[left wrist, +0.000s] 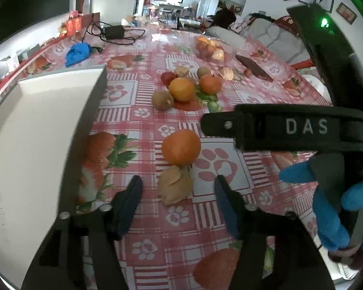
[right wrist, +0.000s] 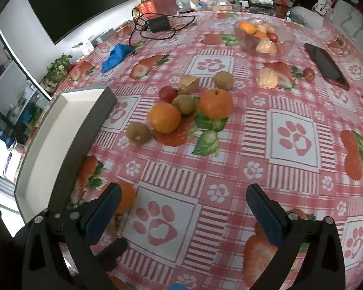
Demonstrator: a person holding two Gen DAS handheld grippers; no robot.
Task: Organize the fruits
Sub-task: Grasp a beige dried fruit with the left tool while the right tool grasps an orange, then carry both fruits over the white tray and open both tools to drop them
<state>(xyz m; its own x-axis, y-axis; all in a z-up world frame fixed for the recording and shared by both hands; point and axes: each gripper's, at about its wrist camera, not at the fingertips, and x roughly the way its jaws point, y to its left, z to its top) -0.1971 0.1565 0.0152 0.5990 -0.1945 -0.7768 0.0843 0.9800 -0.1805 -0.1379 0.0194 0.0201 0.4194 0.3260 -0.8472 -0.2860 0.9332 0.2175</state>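
Observation:
In the left wrist view my left gripper (left wrist: pixel 179 193) is open, low over the tablecloth, with a papery husk fruit (left wrist: pixel 175 184) between its fingers and an orange (left wrist: pixel 181 147) just beyond. A white tray (left wrist: pixel 36 125) lies to its left. Farther off is a cluster of oranges, kiwis and a red fruit (left wrist: pixel 181 89). In the right wrist view my right gripper (right wrist: pixel 184 203) is open and empty over the cloth. The near orange (right wrist: pixel 127 197) shows behind its left finger. The cluster (right wrist: pixel 181 106) lies ahead, and the tray (right wrist: pixel 60 133) is at left.
A clear bowl (right wrist: pixel 288 42) holding fruit stands at the back. A phone (right wrist: pixel 326 65) lies at right, with a husk fruit (right wrist: pixel 267 77) and a small red fruit (right wrist: pixel 308 72) near it. A blue glove (right wrist: pixel 115 56) and a charger with cable (right wrist: pixel 158 24) lie at the back left.

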